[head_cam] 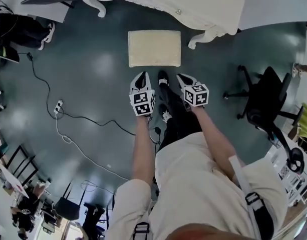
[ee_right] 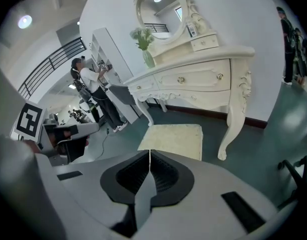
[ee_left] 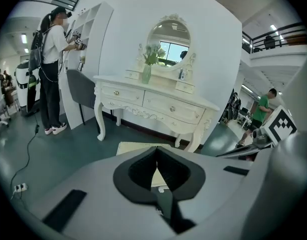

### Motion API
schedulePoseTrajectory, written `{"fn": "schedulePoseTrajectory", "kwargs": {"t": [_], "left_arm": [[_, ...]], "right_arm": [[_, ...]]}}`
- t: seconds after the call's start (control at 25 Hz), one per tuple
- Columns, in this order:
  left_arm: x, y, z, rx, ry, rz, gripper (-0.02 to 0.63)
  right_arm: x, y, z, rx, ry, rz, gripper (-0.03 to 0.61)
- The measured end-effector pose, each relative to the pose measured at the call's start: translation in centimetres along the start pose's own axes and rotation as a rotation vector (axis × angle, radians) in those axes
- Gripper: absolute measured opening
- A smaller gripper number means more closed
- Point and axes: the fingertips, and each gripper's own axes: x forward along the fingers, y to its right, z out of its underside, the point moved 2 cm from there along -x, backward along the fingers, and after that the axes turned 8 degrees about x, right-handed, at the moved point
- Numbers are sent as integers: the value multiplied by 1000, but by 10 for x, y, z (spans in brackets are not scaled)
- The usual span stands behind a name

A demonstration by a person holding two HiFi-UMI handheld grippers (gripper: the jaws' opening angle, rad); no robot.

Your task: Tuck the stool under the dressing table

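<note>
A cream cushioned stool (head_cam: pixel 154 48) stands on the dark floor just in front of the white dressing table (head_cam: pixel 193 1), outside its legs. Both grippers hover near the stool's close edge without touching it. My left gripper (head_cam: pixel 141 79) is shut with nothing in it; its view shows the stool (ee_left: pixel 128 148) beyond the closed jaws and the dressing table (ee_left: pixel 158 104) with its oval mirror. My right gripper (head_cam: pixel 185 79) is also shut and empty; its view shows the stool (ee_right: pixel 174 140) ahead and the dressing table (ee_right: pixel 193 79) behind.
A black office chair (head_cam: pixel 266 101) stands at the right. A power strip (head_cam: pixel 58 106) and black cable (head_cam: pixel 88 118) lie on the floor at the left. A person (ee_left: pixel 50 69) stands at white shelves left of the table. A carved table leg (ee_right: pixel 232 129) is beside the stool.
</note>
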Motion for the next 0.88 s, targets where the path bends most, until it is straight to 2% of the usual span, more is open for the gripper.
{"fn": "schedulePoseTrajectory", "kwargs": {"t": [0.28,0.44,0.6,0.88], "left_arm": [[57,-17,59,25,-99,9,15],[95,-27,95,40,-150,-4,15],[134,-28,134,22,-174,-14,15],[203,-36,197,60,-238,29,15]], "right_arm": [[52,44,15,90,-23,80,44],[93,63,31,96,-67,65,44],[125,88,62,87,-128,42,44],[191,131,89,69,-150,90,44]]}}
